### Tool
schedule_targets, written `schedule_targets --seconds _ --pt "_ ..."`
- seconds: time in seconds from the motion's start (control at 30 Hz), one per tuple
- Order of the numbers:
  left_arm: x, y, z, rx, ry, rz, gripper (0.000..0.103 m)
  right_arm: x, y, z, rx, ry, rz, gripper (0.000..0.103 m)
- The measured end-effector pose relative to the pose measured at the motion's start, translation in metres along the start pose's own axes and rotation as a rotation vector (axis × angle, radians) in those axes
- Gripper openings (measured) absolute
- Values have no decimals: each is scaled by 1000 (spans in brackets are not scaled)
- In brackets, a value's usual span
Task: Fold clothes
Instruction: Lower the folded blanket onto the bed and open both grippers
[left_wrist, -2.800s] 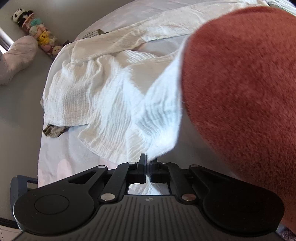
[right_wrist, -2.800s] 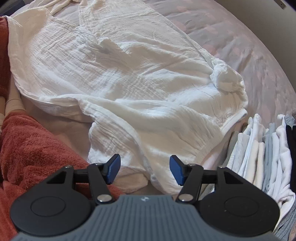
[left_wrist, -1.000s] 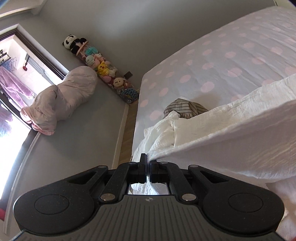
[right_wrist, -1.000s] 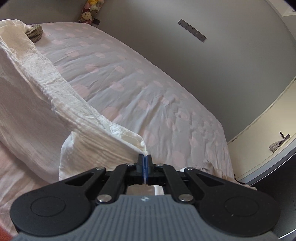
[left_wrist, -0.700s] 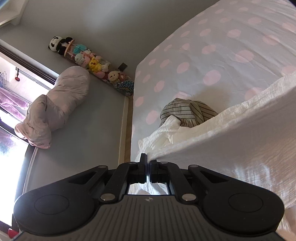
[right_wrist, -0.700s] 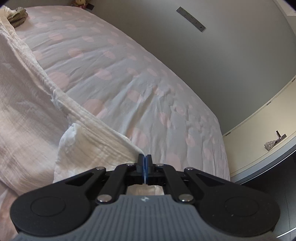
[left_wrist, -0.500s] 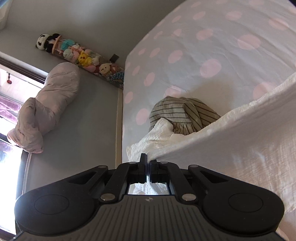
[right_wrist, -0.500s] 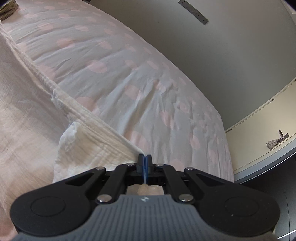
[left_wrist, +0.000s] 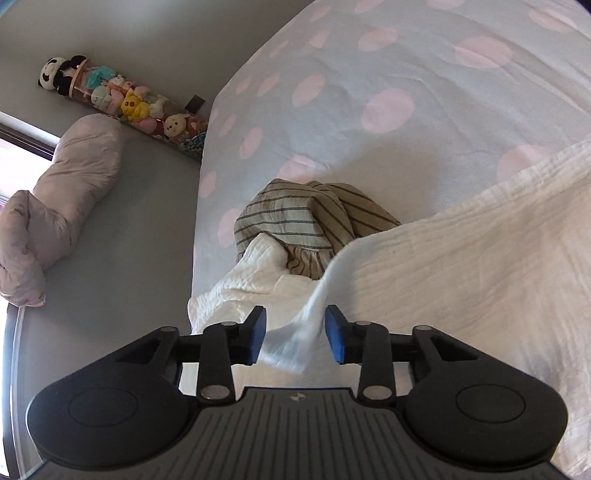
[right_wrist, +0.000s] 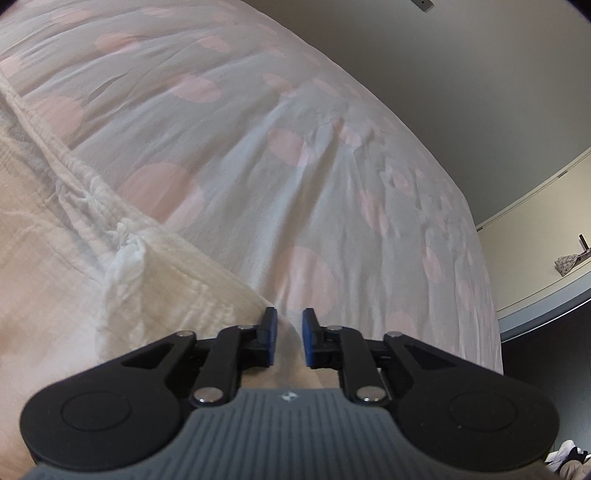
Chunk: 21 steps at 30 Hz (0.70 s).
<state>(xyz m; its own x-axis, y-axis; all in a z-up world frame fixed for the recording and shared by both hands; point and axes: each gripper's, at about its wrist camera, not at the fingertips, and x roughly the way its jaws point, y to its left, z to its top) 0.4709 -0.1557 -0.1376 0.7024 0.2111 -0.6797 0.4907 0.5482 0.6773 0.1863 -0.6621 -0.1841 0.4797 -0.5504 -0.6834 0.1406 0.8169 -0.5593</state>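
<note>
A white crinkled garment (left_wrist: 461, 258) lies spread on the polka-dot bed. My left gripper (left_wrist: 294, 339) is open, and a loose corner of the garment hangs between its blue pads (left_wrist: 256, 338) without being clamped. My right gripper (right_wrist: 289, 338) is open by a narrow gap, low over the bed, with the garment's other edge (right_wrist: 177, 288) lying just left of its fingertips and running under them. The garment's seamed hem (right_wrist: 66, 162) stretches away to the upper left.
A striped garment (left_wrist: 306, 225) lies bunched on the bed (left_wrist: 406, 74) beyond the white one. Left of the bed are the grey floor, a pink bundle (left_wrist: 55, 199) and a tube of plush toys (left_wrist: 122, 103). In the right wrist view, the bed's far edge meets a wall (right_wrist: 480, 92).
Both grippers have opened and let go of the white garment, after carrying it over the bed and lowering it. The cloth now rests on the bedspread.
</note>
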Motion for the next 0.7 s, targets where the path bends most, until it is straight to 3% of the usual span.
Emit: schedule_targets --seconds 0.13,0.37,0.5,0.57,0.7 --pt "-22 15 -17 -75 -41 -36 43 -28 -12 -7 73 -33 -10 38" --pt "-77 39 -69 -304 -77 -146 49 -72 -17 -52 316 -2 106 43" --pt "-113 24 -94 -412 -85 -276 49 -98 -20 -77 456 17 174 47" --pt "-129 13 -102 -460 -92 -344 49 -111 -22 -90 525 27 208 54" --pt "-154 -20 -113 -549 -109 -456 50 -118 -28 -135 833 72 314 57"
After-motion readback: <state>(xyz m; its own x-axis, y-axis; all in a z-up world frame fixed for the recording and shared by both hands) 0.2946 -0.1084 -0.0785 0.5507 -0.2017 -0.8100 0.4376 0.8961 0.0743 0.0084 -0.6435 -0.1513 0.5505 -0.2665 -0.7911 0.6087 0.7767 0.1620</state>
